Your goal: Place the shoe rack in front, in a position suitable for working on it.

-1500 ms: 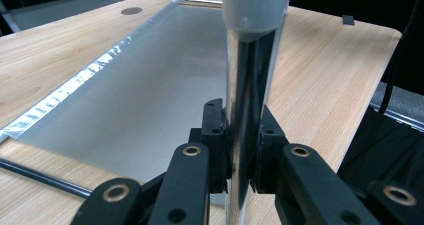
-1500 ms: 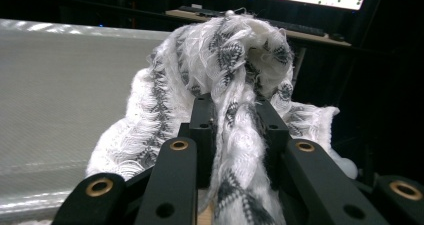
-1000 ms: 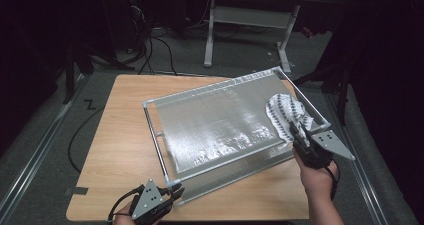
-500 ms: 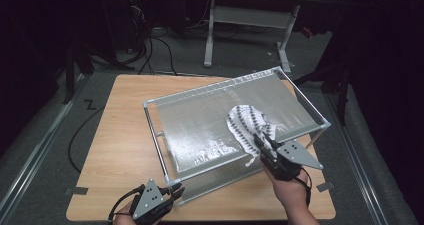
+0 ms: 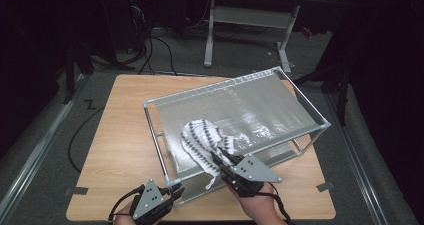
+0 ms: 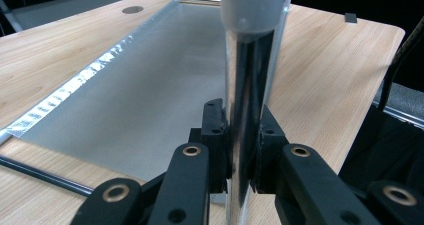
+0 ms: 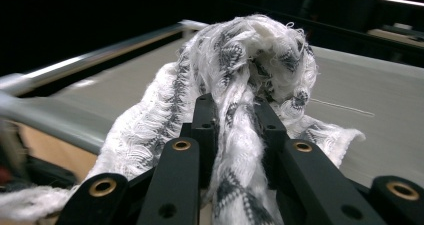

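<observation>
White-and-grey knit cloth (image 5: 202,141) bunched in right tongs (image 5: 223,161); left tongs (image 5: 172,191) clamp rack post (image 6: 247,110).

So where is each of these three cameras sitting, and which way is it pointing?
High view: fixed above the person's side, looking forward and down at the wooden table and rack; both hands enter below.
Left gripper view: rides the left gripper, looking along its jaws clamped on the rack's metal post.
Right gripper view: rides the right gripper, looking along jaws pinching the patterned cloth.
Shared: the cloth and rack's grey sheet.
</observation>
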A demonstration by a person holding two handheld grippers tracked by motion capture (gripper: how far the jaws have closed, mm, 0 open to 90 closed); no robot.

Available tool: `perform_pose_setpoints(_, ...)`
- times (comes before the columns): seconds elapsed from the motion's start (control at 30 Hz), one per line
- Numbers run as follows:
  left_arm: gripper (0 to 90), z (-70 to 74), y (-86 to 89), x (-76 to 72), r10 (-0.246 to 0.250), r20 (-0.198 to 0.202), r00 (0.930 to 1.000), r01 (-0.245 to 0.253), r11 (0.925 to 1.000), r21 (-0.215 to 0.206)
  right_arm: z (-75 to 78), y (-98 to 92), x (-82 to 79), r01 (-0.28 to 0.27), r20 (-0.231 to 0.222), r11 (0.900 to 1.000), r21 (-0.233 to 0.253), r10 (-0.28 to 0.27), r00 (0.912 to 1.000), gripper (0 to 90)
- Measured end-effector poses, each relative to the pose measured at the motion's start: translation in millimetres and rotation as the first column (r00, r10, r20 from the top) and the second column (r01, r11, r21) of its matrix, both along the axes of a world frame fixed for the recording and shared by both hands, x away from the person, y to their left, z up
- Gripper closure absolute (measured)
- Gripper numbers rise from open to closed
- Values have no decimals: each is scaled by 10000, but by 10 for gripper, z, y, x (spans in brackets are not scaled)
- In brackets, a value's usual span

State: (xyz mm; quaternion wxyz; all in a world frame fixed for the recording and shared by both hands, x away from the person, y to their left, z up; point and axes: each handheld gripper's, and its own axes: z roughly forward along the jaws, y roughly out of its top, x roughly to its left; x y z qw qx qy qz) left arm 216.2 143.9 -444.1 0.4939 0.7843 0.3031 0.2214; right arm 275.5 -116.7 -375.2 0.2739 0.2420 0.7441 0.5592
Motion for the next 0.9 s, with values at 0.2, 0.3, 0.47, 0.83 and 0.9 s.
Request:
perform_pose_setpoints(0.2,799,-1,-1,-4,27,10,10000,-27,10000,-2,13,273,-132,-950,-19,9954,-87,950,9955,765)
perform_pose_setpoints(0.3,799,-2,-1,-3,19,12,10000,-19,10000,-7,21,356,-186,-1302,-68,9915,-27,1301,9915,765)
perform_pose_setpoints(0.47,799,-1,-1,-5,6,7,10000,-6,10000,4,26,434,-265,-1774,-16,9841,5,1774,9841,767)
perform_pose_setpoints(0.83,799,0,-2,-5,6,3,10000,-6,10000,15,128,278,-295,-1744,471,9839,387,1725,9839,808)
perform_pose_setpoints(0.9,799,2,-2,-5,9,-1,10000,-9,10000,33,173,170,-316,-1498,722,9877,440,1464,9866,808)
